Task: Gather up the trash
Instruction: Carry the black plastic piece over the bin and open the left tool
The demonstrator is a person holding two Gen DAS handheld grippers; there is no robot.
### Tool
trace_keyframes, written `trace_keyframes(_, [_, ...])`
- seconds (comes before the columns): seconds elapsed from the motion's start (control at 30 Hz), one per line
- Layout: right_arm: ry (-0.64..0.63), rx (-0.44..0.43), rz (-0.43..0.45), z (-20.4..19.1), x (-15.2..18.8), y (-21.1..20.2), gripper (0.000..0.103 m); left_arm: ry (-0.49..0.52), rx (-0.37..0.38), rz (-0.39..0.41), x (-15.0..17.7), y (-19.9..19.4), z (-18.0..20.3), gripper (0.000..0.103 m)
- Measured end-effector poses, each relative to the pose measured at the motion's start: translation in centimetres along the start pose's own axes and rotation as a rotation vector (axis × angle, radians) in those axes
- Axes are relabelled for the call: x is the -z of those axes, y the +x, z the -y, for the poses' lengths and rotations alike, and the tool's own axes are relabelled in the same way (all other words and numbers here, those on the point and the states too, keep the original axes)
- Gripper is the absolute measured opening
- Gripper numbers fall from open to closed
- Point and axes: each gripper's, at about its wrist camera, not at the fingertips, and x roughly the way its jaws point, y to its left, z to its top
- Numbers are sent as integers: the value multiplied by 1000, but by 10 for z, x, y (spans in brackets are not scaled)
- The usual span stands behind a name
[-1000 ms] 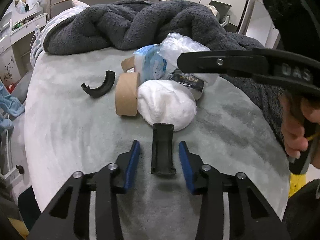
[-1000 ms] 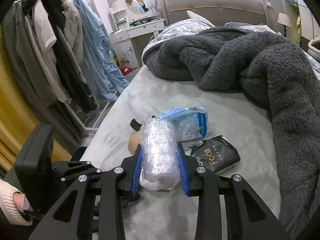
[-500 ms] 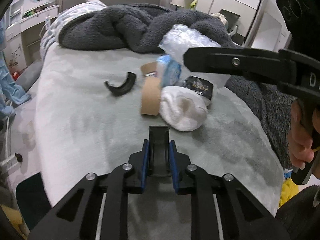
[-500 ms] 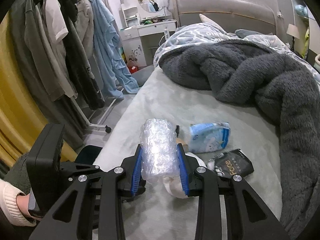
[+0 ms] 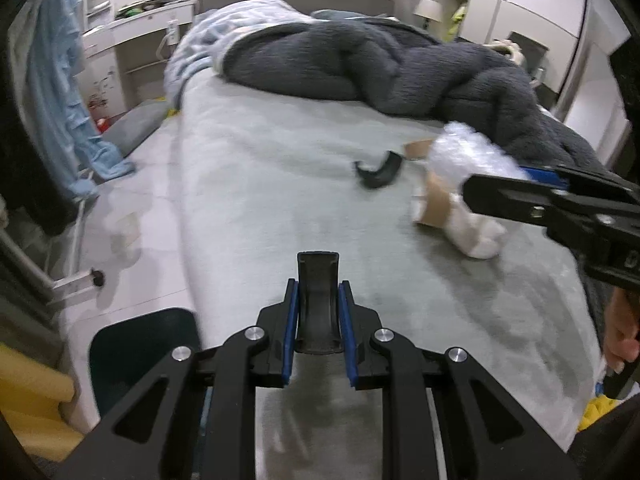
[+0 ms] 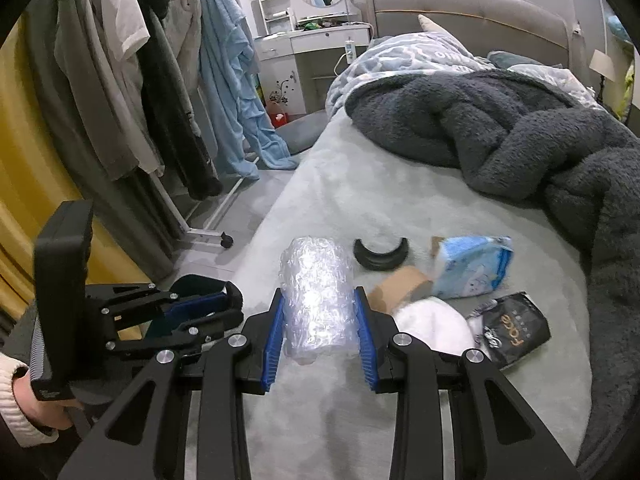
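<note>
Already lifted clear of the bed (image 5: 280,184), the curved black plastic piece (image 5: 319,304) is pinched by the left gripper (image 5: 318,312) and the bubble-wrap roll (image 6: 316,300) by the right gripper (image 6: 318,320), though the slick, squashy wrap could be squeezed out and dropped.

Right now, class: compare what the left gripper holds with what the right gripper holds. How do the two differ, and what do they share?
The left gripper is shut on a black curved plastic piece; the right gripper is shut on a clear bubble-wrap roll.
The plastic piece is dark, narrow and opaque; the bubble-wrap roll is see-through, bulky and crinkled.
The plastic piece looks rigid; the bubble-wrap roll looks soft.
Both are gripped between blue pads above the bed.
</note>
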Motion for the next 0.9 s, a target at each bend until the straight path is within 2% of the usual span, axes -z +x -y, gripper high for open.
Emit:
trace_keyframes(0.17, [-4, -8, 4, -11, -8, 3, 33, -33, -92, -12, 9, -4, -28, 22])
trace_keyframes(0.47, [-24, -29, -6, -35, -22, 22, 34, -97, -141, -55, 17, -2, -74, 22])
trace_keyframes(0.9, [-73, -78, -32, -79, -42, 58, 34, -140, -145, -128, 29, 1, -122, 22])
